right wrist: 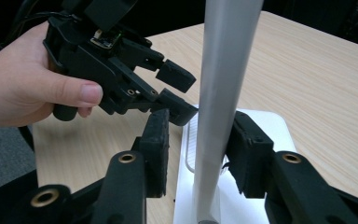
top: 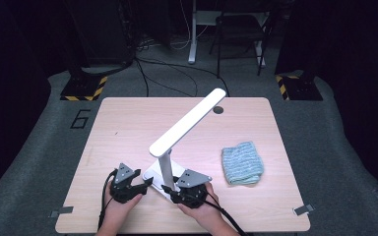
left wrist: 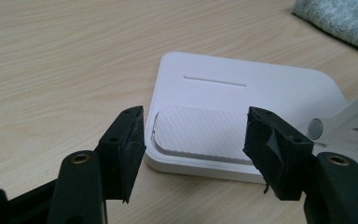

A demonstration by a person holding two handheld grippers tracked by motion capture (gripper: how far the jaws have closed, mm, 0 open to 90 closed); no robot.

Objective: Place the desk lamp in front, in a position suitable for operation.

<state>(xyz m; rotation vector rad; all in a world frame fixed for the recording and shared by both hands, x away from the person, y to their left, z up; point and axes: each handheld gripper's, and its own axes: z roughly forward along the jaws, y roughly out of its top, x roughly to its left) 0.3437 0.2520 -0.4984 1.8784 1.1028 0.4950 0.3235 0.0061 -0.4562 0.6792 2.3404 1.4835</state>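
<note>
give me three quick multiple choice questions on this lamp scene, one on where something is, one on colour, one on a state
1. Where does the folded cloth lie?
A. to the right of the lamp base
B. on top of the lamp base
C. at the table's far left corner

2. What colour is the desk lamp?
A. black
B. white
C. red

3. How does the right gripper stand at the lamp's post?
A. clamped tight on it
B. jaws apart, the post between them
C. far off from it

Answers: 1 A, the high view shows the cloth on the table right of the base. 2 B, head, post and base are all white. 3 B, the right gripper view shows a gap on the left side.
</note>
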